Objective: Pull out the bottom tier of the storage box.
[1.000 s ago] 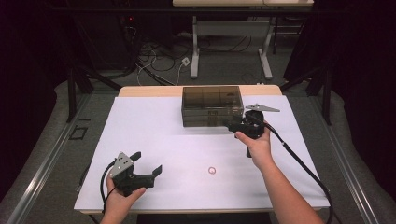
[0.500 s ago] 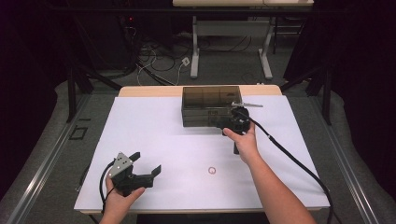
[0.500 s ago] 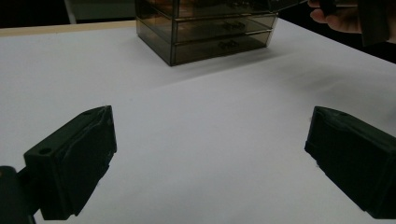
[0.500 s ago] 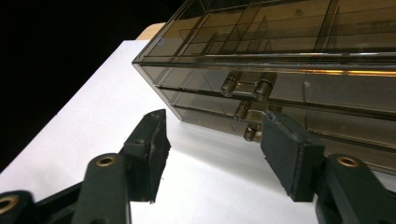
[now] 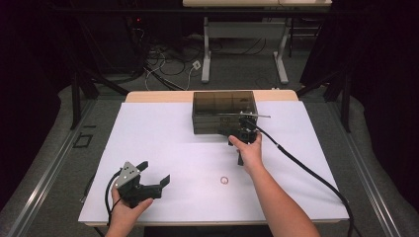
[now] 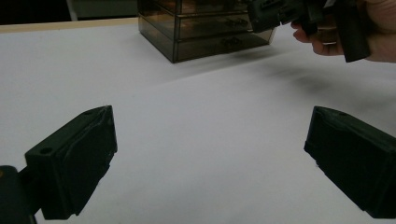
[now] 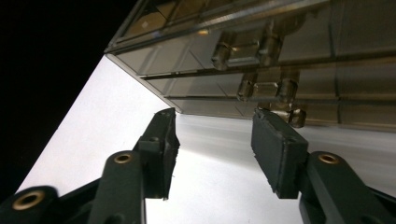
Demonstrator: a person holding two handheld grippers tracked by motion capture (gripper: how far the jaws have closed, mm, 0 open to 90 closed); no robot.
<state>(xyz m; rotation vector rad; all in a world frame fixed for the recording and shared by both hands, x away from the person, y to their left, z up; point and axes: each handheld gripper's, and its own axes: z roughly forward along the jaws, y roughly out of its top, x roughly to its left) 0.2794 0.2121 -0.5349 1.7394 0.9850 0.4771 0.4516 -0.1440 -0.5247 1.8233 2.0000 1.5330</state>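
White table (image 5: 163, 143), right tool (image 5: 236, 132) part-open at drawer box (image 5: 217, 106); left tool (image 5: 154, 177) wide.

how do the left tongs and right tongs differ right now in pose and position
The left tongs sit near the table's front edge, far from the smoky drawer box; the right tongs are up against its front. The left tongs' jaws are spread wide over bare white tabletop; the right tongs' jaws are less spread, framing the lowest drawer handle without gripping it. Both are black, hand-held, open and hold nothing.
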